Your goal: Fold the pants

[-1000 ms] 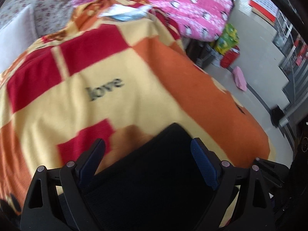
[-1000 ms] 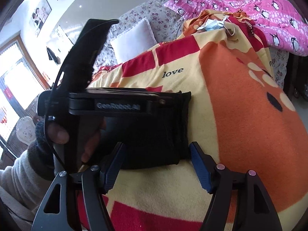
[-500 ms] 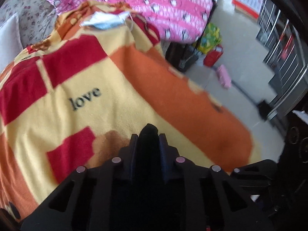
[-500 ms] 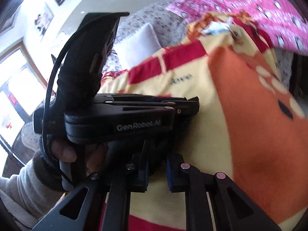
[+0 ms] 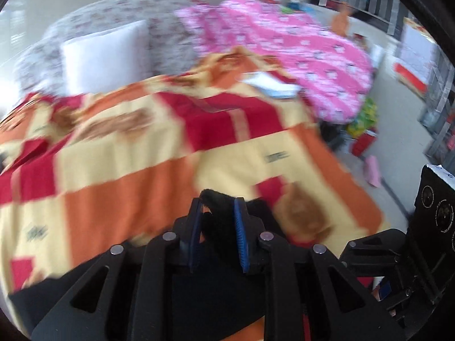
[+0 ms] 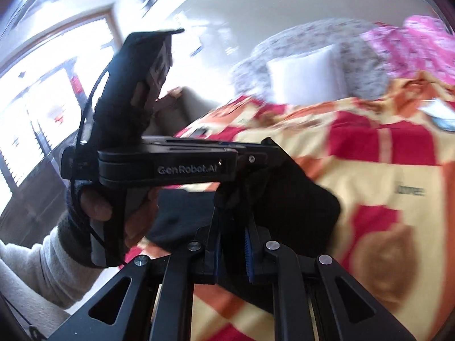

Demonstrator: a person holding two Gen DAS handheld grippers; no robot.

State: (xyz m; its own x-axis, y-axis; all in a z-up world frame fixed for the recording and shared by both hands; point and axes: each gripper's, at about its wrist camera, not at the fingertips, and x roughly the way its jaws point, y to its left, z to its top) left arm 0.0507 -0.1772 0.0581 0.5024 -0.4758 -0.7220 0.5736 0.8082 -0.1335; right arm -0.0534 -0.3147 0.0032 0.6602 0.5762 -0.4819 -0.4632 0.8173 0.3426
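Note:
The black pants are a folded bundle held off the patterned blanket. My left gripper is shut on one edge of the pants; black cloth bulges between its blue pads. In the right wrist view the pants hang as a dark mass. My right gripper is shut on their near edge. The left gripper's body and the hand holding it cross that view just above the pants.
The red, yellow and orange blanket covers the bed. A white pillow and a floral headboard lie at the far end. A pink quilt lies at the right. Bags and a pink item sit on the floor right of the bed.
Both grippers closed on the pants about half a second ago and have since lifted them off the blanket. Both views now tilt up toward the pillow and headboard.

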